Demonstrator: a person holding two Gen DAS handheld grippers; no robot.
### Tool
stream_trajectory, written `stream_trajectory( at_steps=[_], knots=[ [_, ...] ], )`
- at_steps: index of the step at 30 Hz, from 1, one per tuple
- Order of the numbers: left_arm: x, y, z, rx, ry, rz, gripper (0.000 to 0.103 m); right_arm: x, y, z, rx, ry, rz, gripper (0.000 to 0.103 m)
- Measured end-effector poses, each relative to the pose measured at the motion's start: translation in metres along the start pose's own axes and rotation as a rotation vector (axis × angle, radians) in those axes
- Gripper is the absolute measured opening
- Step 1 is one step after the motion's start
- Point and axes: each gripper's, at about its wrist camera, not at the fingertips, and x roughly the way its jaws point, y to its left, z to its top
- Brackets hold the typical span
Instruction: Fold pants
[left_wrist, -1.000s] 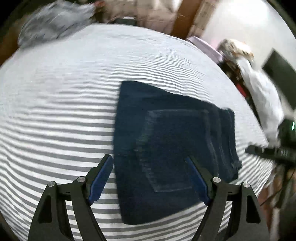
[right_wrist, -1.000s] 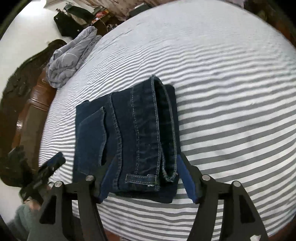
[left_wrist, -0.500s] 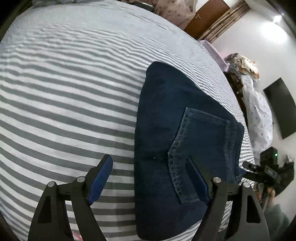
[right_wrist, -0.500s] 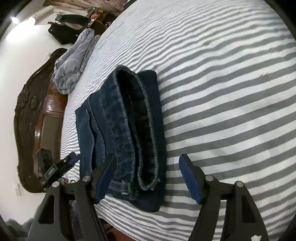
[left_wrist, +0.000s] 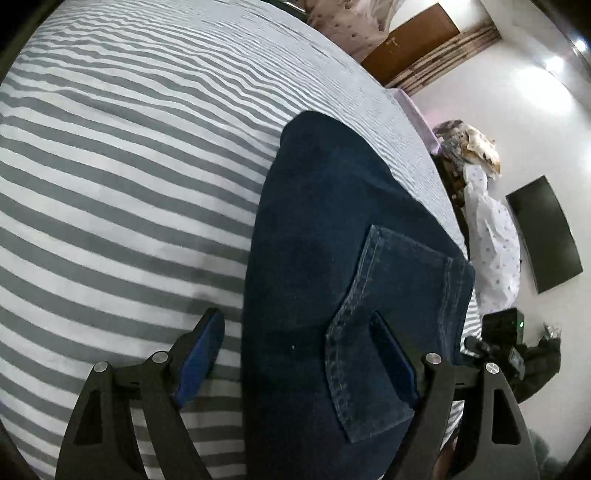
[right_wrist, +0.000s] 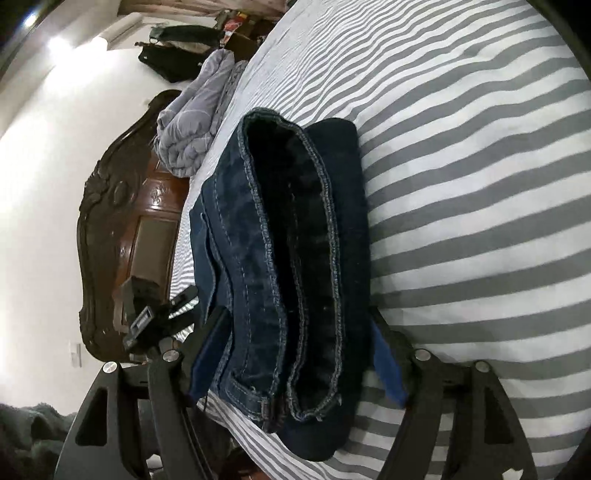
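Jaws: left gripper (left_wrist: 295, 354) released, right gripper (right_wrist: 295, 347) released astride bundle | folded jeans (right_wrist: 291, 240) on striped bed (right_wrist: 461, 184), near edge | risk: clamping uneven layers could unroll the fold.
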Motion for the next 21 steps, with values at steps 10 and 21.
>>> stream_trajectory(
  at_steps=[10, 21],
  knots=[
    [0.016, -0.032, -0.001, 0.139, 0.015, 0.044, 0.083, 0.012, -0.001, 0.014, -0.027, -0.025, 0.039, 0.071],
    [0.003, -0.008, 0.002, 0.105, 0.016, 0.0, 0.05, 0.021, -0.008, 0.013, -0.01, 0.006, 0.066, 0.042]
  ],
)
